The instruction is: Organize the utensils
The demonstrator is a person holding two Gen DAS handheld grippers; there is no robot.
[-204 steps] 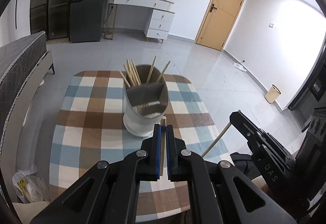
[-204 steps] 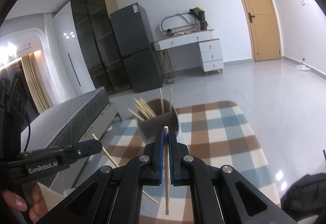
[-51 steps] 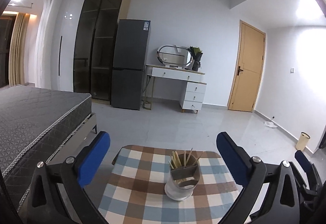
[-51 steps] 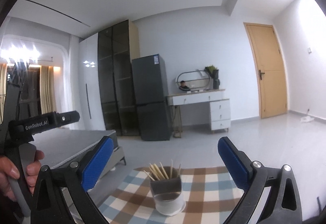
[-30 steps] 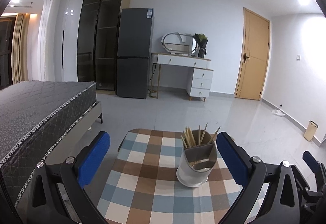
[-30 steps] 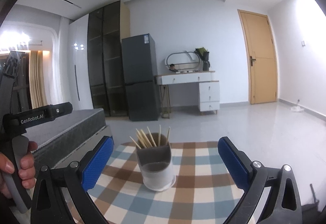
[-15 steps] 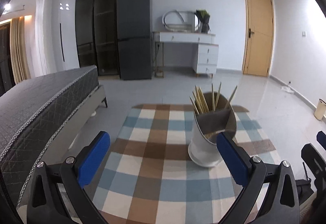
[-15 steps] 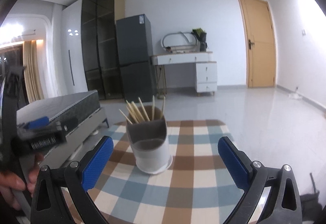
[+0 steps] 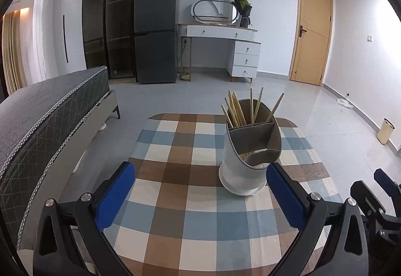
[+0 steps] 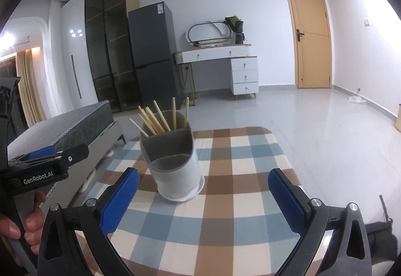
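A white utensil holder (image 9: 246,168) with a grey divided insert stands upright on a table covered with a checked cloth (image 9: 190,203) of brown, blue and cream squares. In the left wrist view it sits right of the cloth's middle, nearer the far edge than the near one; in the right wrist view the holder (image 10: 175,170) falls left of centre on the cloth (image 10: 240,203). A bunch of wooden chopsticks (image 9: 238,110) stands in its rear compartments, leaning outward at different angles, most of them gathered to the left side; the front compartment looks empty of sticks in the right wrist view, where the chopsticks (image 10: 155,118) fan up behind the divider.

The left gripper (image 9: 200,190) hangs over the near part of the cloth with its blue-padded fingers (image 9: 115,197) spread wide and nothing between them. The right gripper (image 10: 203,197) is likewise spread wide and holds nothing; its fingers (image 10: 120,199) frame the holder without touching it (the holder stands further back on the cloth).

At the left edge of the right wrist view a person's hand (image 10: 22,223) grips the handle of the other tool. Beyond the table stand a grey bed (image 9: 42,120), a dark fridge (image 9: 155,27), a white dressing table (image 9: 223,35) and a wooden door (image 9: 313,30).
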